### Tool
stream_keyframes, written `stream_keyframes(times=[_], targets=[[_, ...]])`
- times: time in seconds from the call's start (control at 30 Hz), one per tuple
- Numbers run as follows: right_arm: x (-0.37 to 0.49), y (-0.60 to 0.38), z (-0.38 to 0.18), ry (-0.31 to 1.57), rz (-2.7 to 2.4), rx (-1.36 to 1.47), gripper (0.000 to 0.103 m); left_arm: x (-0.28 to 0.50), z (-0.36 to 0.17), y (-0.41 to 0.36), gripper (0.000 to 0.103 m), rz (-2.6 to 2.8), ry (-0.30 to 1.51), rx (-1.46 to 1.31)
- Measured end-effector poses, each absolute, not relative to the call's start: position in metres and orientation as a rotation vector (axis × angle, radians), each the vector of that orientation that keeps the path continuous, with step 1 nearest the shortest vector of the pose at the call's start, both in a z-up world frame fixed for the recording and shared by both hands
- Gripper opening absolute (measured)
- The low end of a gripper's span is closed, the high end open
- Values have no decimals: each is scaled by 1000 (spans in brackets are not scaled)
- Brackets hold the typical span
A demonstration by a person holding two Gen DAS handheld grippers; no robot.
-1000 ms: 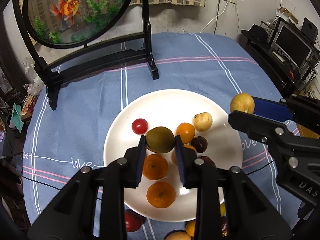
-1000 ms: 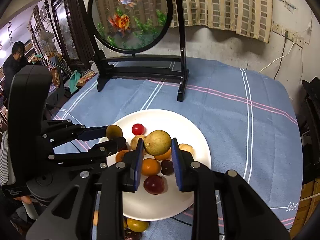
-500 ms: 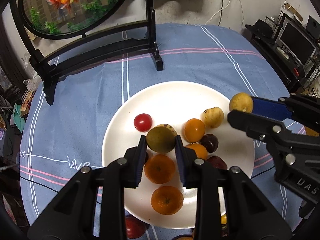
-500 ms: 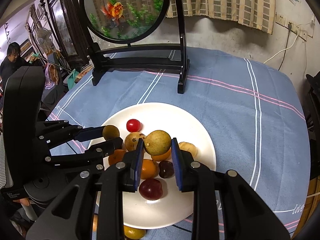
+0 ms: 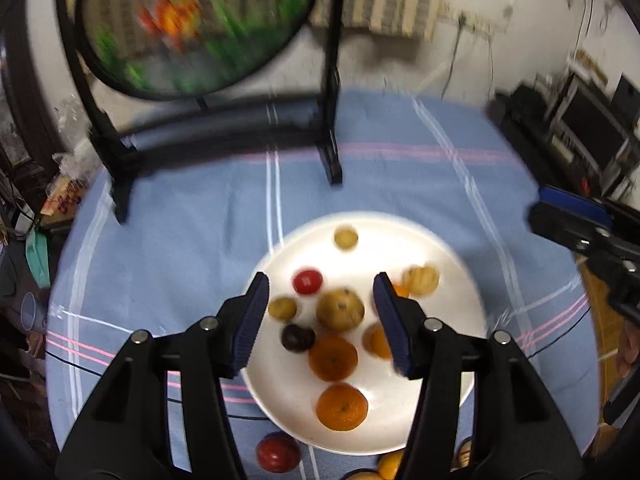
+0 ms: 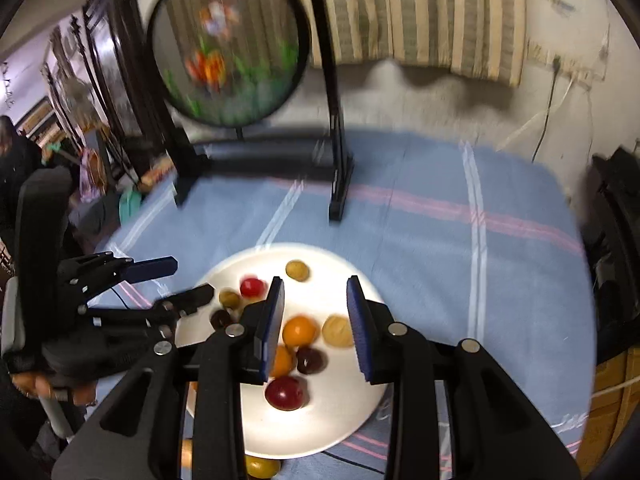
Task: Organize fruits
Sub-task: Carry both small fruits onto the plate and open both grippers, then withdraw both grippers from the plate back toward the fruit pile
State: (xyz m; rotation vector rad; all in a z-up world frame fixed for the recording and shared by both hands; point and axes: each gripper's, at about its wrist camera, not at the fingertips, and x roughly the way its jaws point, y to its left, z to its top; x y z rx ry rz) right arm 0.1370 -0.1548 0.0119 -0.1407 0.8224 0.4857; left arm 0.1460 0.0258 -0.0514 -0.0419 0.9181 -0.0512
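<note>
A white plate [image 5: 448, 264] on the blue cloth holds several fruits. My left gripper [image 5: 321, 292] hangs above it, its jaws opening with nothing between the pads. Below the gap, a green-brown fruit [image 5: 340, 310] lies on the plate beside a red one [image 5: 307, 281] and some oranges [image 5: 333, 356]. My right gripper [image 6: 315, 286] is also above the plate [image 6: 352, 408], jaws opening and empty. A yellow-brown fruit [image 6: 297, 270] lies just beyond its tips. Each gripper shows in the other's view, the right gripper [image 5: 540, 212] and the left gripper [image 6: 188, 280], both empty.
A round fish screen on a black stand [image 5: 332, 152] rises at the back of the table. Loose fruits lie off the plate near its front rim, a red one [image 5: 278, 454] and a yellow one [image 6: 262, 466]. A person [image 6: 16, 160] is at the far left.
Both grippers have let go of their fruits, which now lie on the plate. The left jaws have spread wide. Both hands have lifted away, and the views are blurred.
</note>
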Motion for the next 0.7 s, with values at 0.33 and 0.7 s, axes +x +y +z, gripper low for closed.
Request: stream_keyframes(times=[0.33,0.7], targets=[[30,-187,19,781,520,-154,63,70,-16,55,68,8,830,-15],[-78,-188,-144,1192,506,-147,62,-12,-113,68,68,6,1095,-84]])
